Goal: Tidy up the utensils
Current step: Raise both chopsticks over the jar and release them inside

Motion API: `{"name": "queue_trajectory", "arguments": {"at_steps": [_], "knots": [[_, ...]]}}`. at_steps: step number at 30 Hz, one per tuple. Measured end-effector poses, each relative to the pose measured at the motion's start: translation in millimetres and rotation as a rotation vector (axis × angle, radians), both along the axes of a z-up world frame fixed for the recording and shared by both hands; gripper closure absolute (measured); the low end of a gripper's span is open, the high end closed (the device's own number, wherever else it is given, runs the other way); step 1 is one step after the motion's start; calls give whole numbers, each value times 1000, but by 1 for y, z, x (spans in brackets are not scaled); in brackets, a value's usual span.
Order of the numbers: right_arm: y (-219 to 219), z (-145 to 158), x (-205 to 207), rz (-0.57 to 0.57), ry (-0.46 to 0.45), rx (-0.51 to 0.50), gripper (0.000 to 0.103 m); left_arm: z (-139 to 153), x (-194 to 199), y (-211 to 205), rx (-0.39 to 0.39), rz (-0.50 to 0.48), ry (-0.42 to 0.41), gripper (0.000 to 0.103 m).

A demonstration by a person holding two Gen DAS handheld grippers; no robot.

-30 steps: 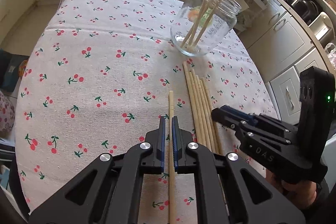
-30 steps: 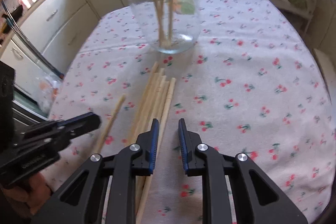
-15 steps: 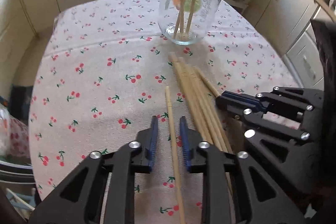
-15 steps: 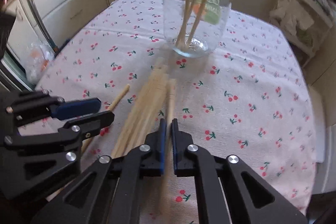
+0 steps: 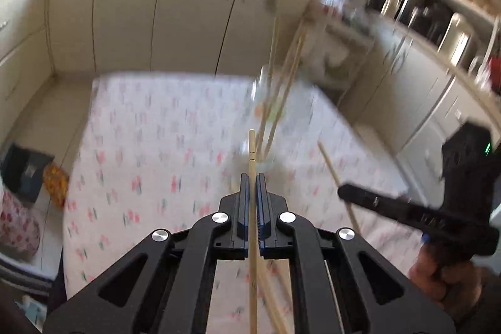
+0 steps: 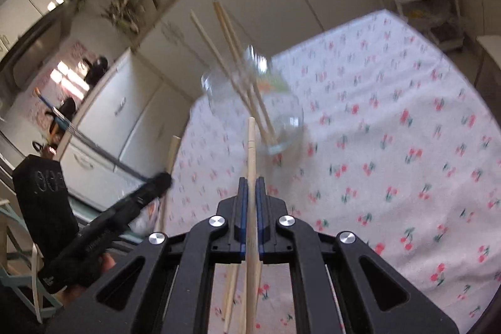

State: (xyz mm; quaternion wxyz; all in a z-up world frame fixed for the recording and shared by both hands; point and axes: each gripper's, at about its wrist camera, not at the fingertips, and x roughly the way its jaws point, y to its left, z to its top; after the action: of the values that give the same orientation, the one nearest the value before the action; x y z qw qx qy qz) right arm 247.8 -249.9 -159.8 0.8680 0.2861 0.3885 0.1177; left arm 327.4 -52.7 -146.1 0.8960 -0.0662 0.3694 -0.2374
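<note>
Chopstick (image 5: 252,227) pinched between left gripper (image 5: 252,177) fingers, tip past fingertips. Second chopstick (image 6: 251,208) clamped same way in right gripper (image 6: 251,181). Both raised off cherry-print tablecloth (image 6: 391,146). Loose chopsticks (image 6: 230,290) below. Glass jar (image 6: 275,102) with chopsticks beyond, blurred.

Pale chopsticks (image 5: 252,165) raised; others upright in jar (image 6: 275,115).

My left tongs (image 5: 252,180) clamp one stick (image 5: 252,152), my right tongs (image 6: 251,183) another (image 6: 250,146); both point at the jar (image 6: 281,118) ahead on the desk (image 6: 407,146), with sticks (image 6: 238,64) standing in it; more sticks (image 6: 230,296) lie on the desk below my tongs.
</note>
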Motion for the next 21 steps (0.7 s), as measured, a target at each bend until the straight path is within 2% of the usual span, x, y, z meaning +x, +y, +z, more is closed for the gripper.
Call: {"name": "queue_trajectory", "arguments": {"at_steps": [4, 10, 15, 21], "knots": [[-9, 29, 3, -57, -116, 3, 97, 40, 14, 2, -120, 25, -140, 99], [-21, 63, 18, -127, -238, -6, 97, 86, 42, -14, -224, 21, -325, 99], [-31, 81, 28, -173, -304, -13, 97, 106, 67, -32, -286, 24, -412, 99], [-38, 90, 41, -234, -363, -7, 97, 106, 95, -50, -331, 58, -442, 99]]}}
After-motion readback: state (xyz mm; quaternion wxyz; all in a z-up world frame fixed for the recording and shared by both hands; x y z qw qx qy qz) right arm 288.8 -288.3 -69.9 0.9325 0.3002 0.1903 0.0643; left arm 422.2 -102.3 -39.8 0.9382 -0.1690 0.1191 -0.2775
